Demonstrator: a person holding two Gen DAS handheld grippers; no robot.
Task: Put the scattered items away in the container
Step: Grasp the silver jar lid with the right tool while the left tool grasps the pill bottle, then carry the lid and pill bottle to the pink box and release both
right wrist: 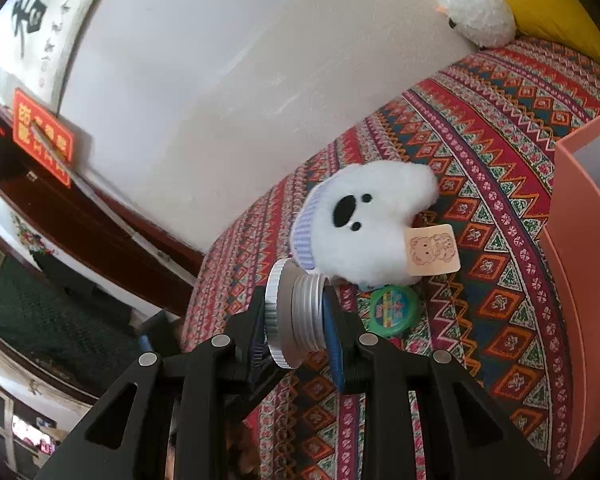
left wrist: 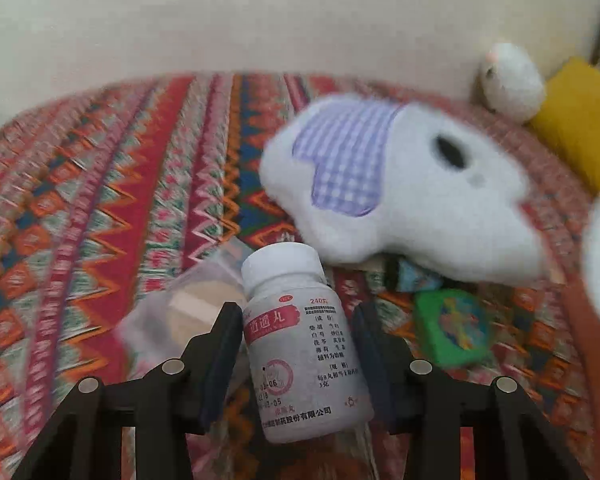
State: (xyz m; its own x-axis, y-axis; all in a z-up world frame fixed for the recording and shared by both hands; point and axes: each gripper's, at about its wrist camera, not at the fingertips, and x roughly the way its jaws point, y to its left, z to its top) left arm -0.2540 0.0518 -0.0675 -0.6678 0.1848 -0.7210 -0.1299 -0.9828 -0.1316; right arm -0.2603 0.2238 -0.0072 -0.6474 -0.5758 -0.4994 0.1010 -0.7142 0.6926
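My left gripper (left wrist: 296, 320) is shut on a white pill bottle (left wrist: 304, 352) with a white cap and a red-printed label, held just above the patterned bedspread (left wrist: 100, 200). The bottle is sharp while the background is blurred. In the right wrist view, my right gripper (right wrist: 296, 304) is shut on a silver metal tin (right wrist: 300, 312) with a threaded neck, lifted over the bedspread (right wrist: 500, 160). A salmon-orange box (right wrist: 572, 240), the container, stands at the right with its top open. A white plush toy (left wrist: 400, 184) (right wrist: 364, 220) and a green round item (left wrist: 452, 326) (right wrist: 392, 310) lie ahead.
A clear plastic bag with something beige (left wrist: 188, 312) lies left of the bottle. A small white plush (left wrist: 512, 80) (right wrist: 476, 12) and a yellow cushion (left wrist: 580, 120) (right wrist: 548, 0) sit by the pale wall. The bed's edge falls away at the left of the right wrist view.
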